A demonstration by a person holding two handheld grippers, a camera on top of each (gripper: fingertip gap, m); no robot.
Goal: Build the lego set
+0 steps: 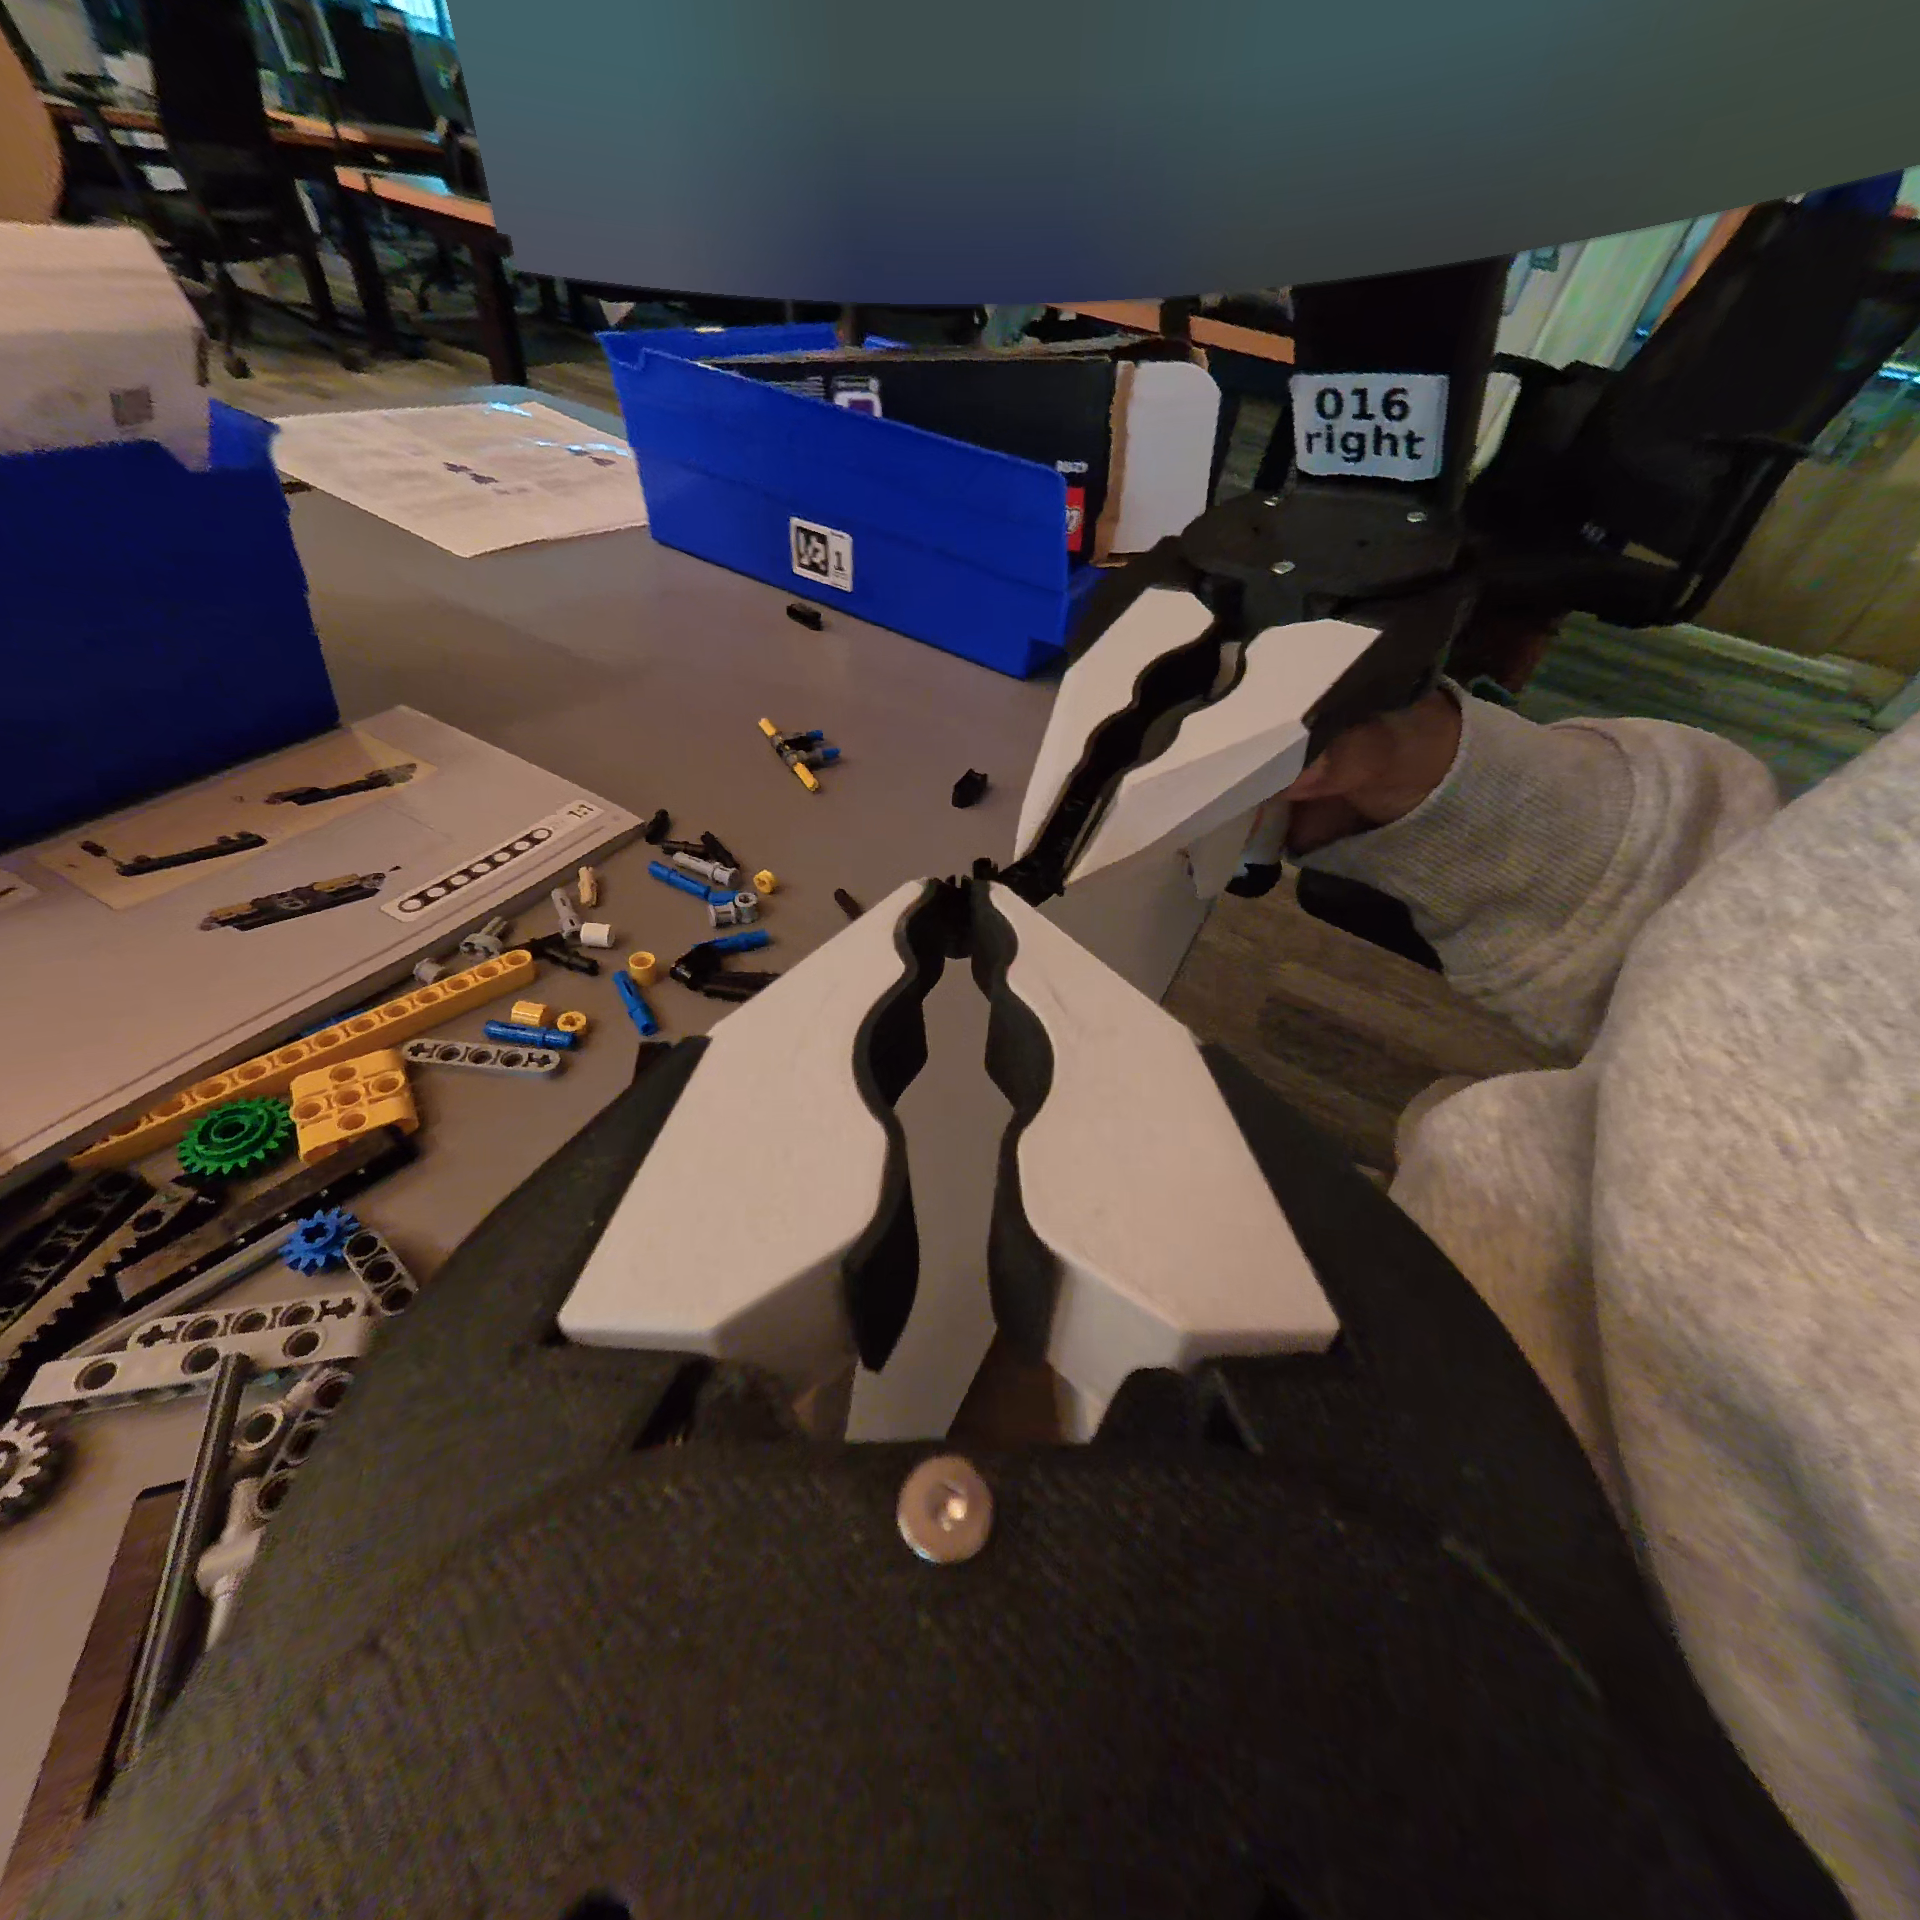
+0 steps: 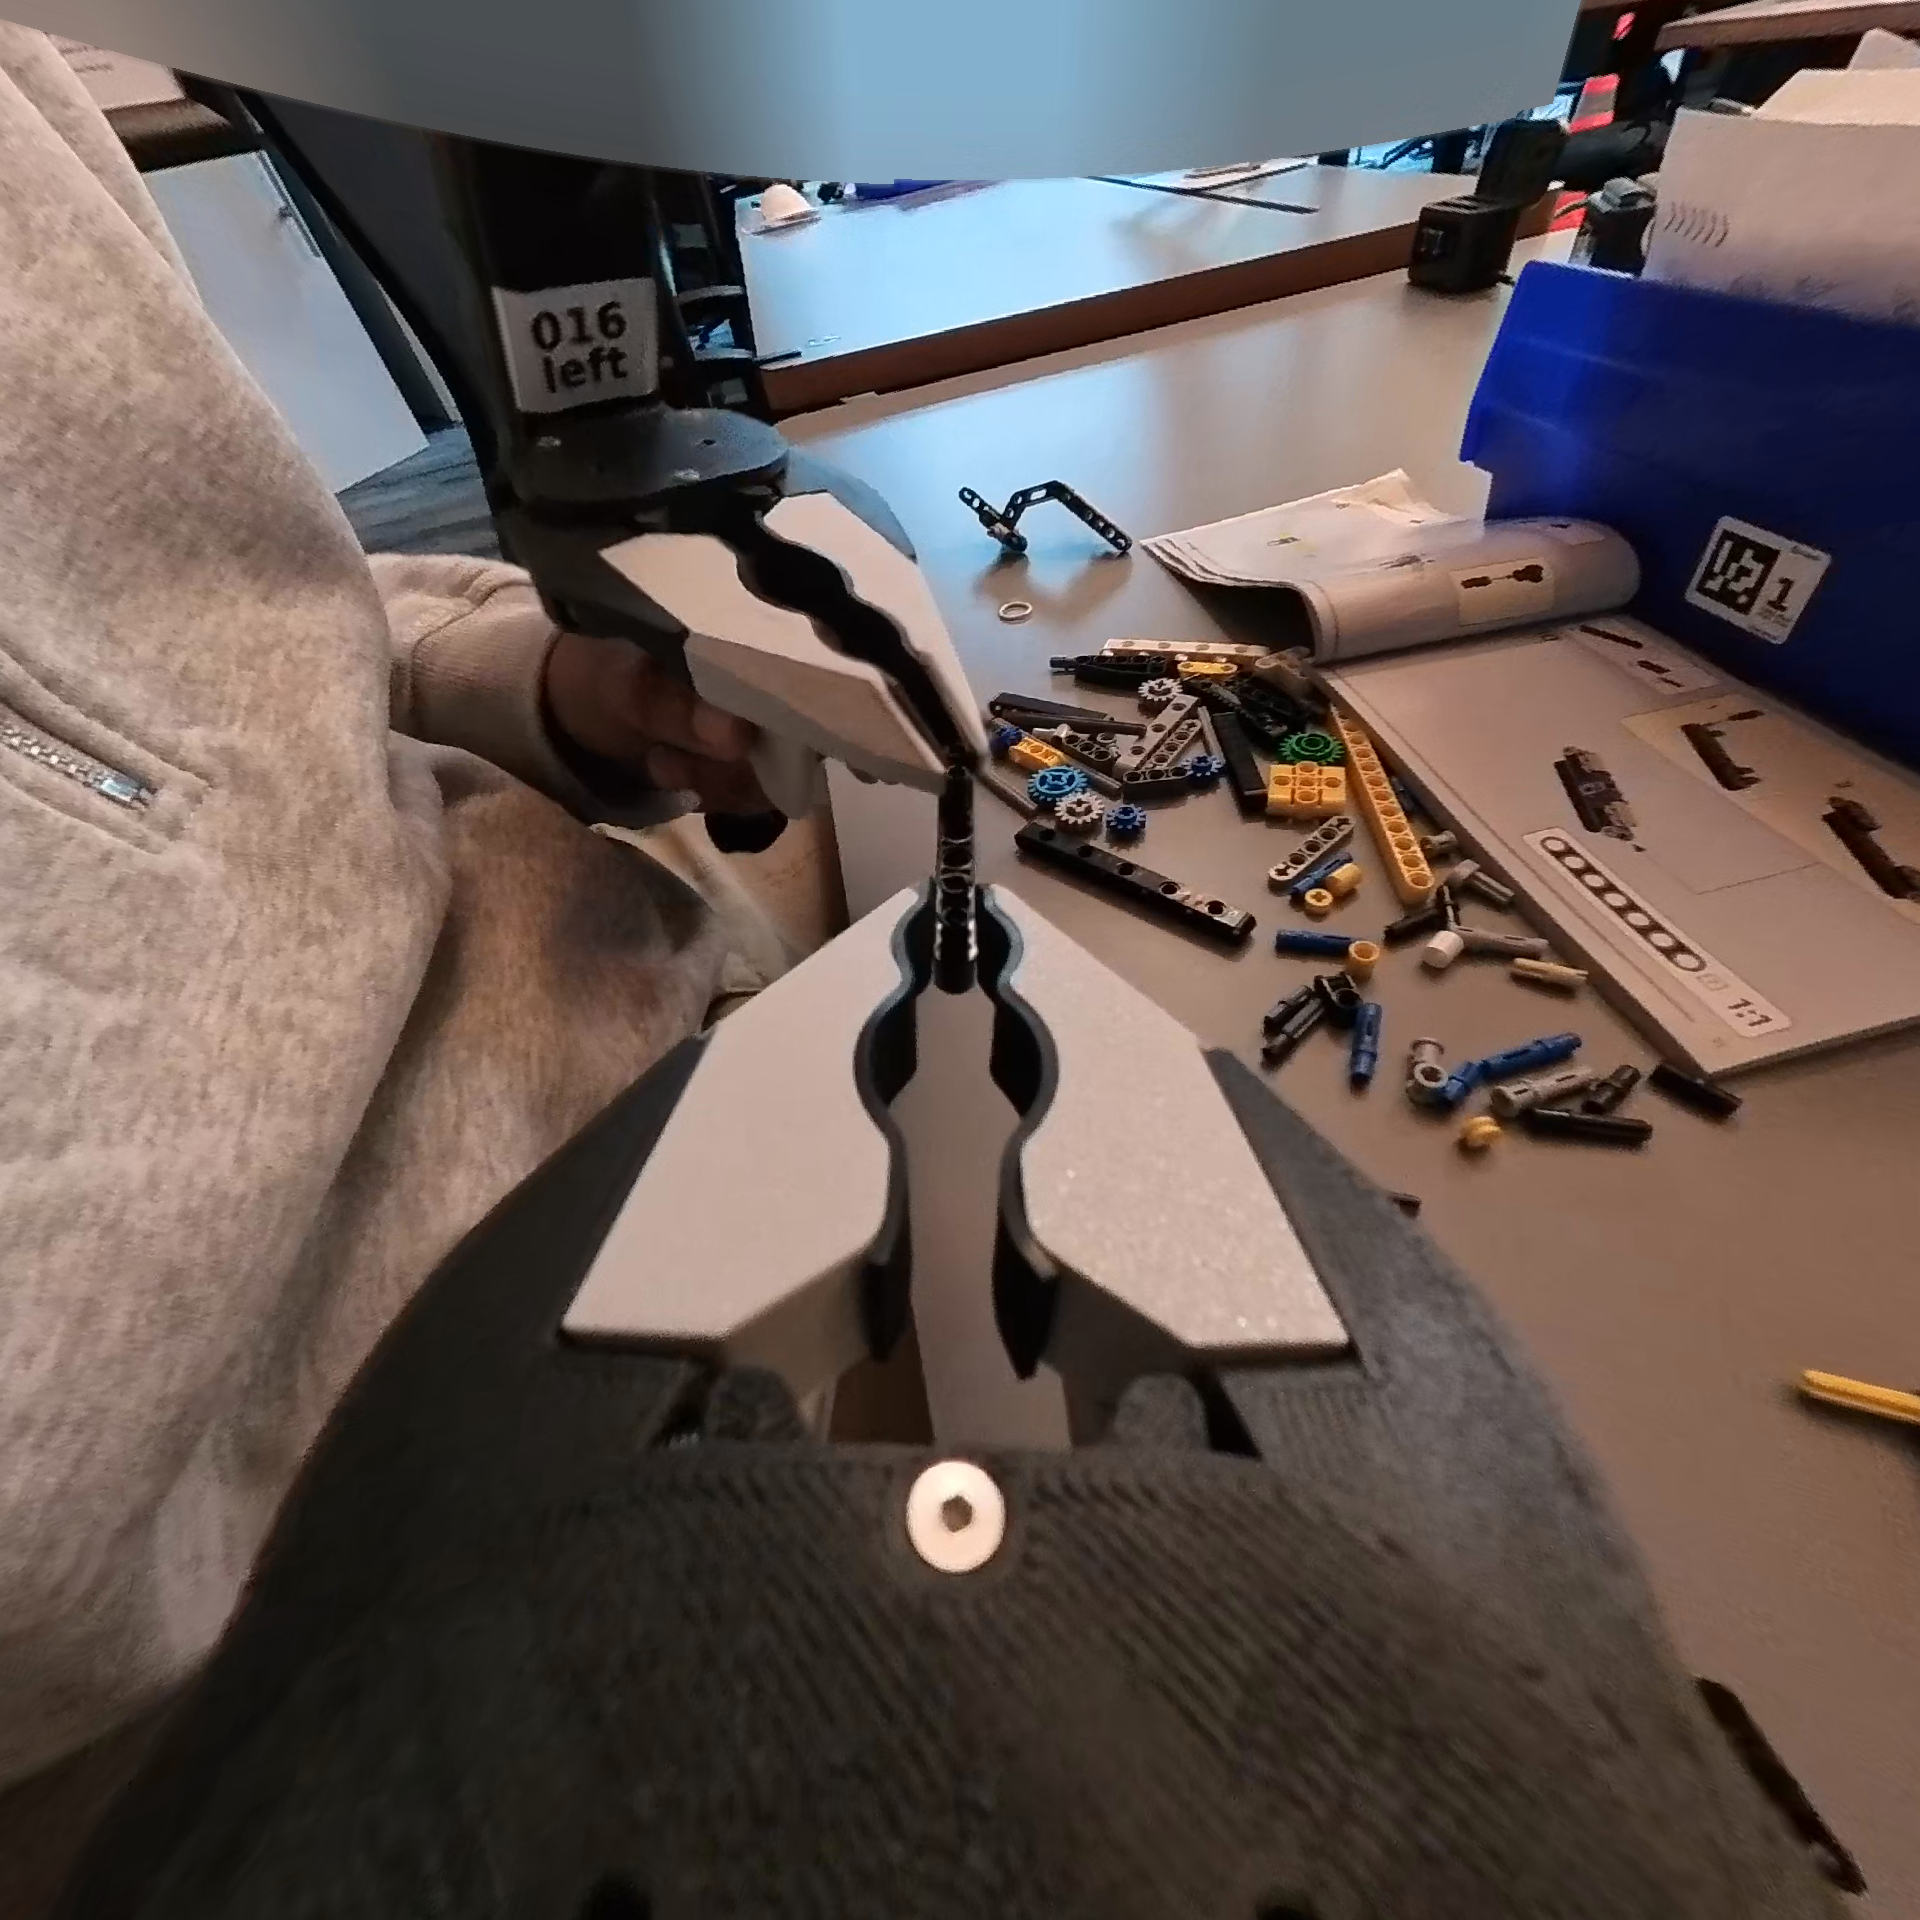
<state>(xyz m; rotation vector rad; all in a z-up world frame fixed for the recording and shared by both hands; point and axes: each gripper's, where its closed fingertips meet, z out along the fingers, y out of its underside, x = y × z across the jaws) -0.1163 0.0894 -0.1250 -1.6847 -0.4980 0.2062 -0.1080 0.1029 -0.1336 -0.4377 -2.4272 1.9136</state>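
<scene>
Right wrist view first: our right tool [image 2: 954, 940] is closed narrowly on the lower end of a black lego beam [image 2: 954, 883], which stands up out of the fingertips and points away from us. At the beam's far end the left tool [image 2: 961, 767] meets it from above, its tips drawn together over what looks like a small black pin [image 1: 954, 914], though we cannot tell whether the pin is seated in the beam. Both tools hang in the air just off the near edge of the grey desk [image 2: 1455, 1299], in front of a person in a grey sweater [image 2: 208, 831]. In the left wrist view we see the same meeting from the other side: the left tool's tips [image 1: 951, 888] are nearly shut on the pin, and the right tool [image 1: 1023, 868] comes in from the upper right with the beam [image 1: 1039, 868] between its fingers, the two touching tip to tip. Beyond them on the desk lies a loose scatter of lego parts [image 2: 1299, 790]: a long yellow beam [image 2: 1377, 810], a green gear [image 2: 1307, 746], blue pins [image 2: 1311, 943] and a long black beam [image 2: 1132, 883]. Just past the parts an open instruction booklet [image 2: 1662, 831] lies flat, and behind it stands a blue bin [image 2: 1662, 416].
</scene>
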